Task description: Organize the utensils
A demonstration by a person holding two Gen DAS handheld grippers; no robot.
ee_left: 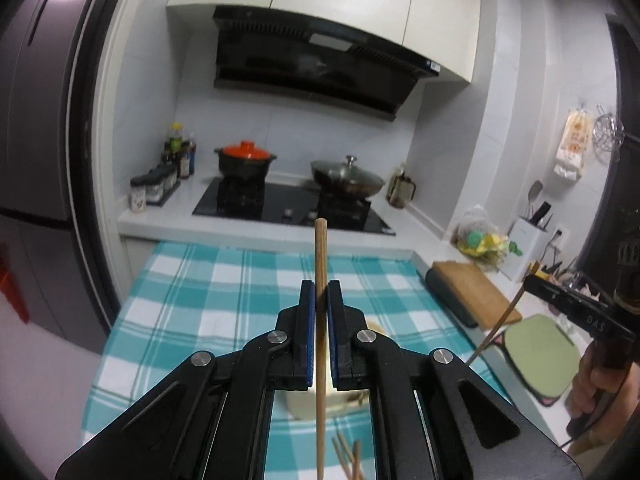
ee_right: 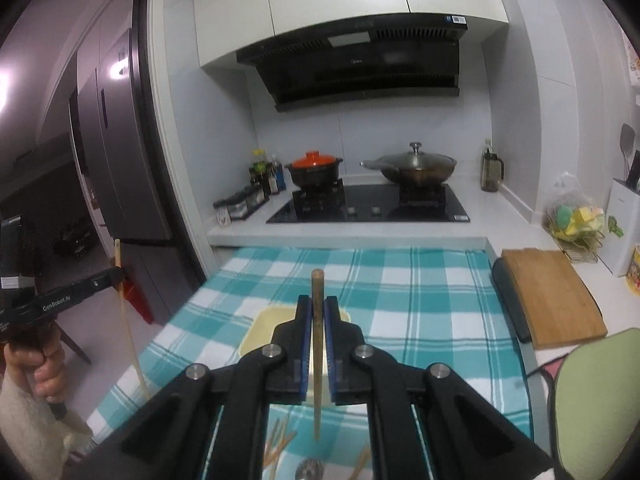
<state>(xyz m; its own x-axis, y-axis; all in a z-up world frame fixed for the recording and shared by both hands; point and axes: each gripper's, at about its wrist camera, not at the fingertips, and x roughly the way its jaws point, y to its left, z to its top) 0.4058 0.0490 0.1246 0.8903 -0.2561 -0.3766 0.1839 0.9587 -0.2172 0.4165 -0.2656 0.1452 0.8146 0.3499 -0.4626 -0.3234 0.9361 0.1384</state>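
Wooden chopstick (ee_left: 320,264) stands upright, clamped between the left claw (ee_left: 321,300) pads.

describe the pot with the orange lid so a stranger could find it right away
Find the black range hood; under it is the black cooktop. The pot with the orange lid sits on its left burner, a squat black casserole, unlike the steel-lidded wok to its right.

teal checked tablecloth (ee_right: 420,280) over the table, cream tray (ee_right: 264,328) and loose chopsticks (ee_left: 348,460) on it
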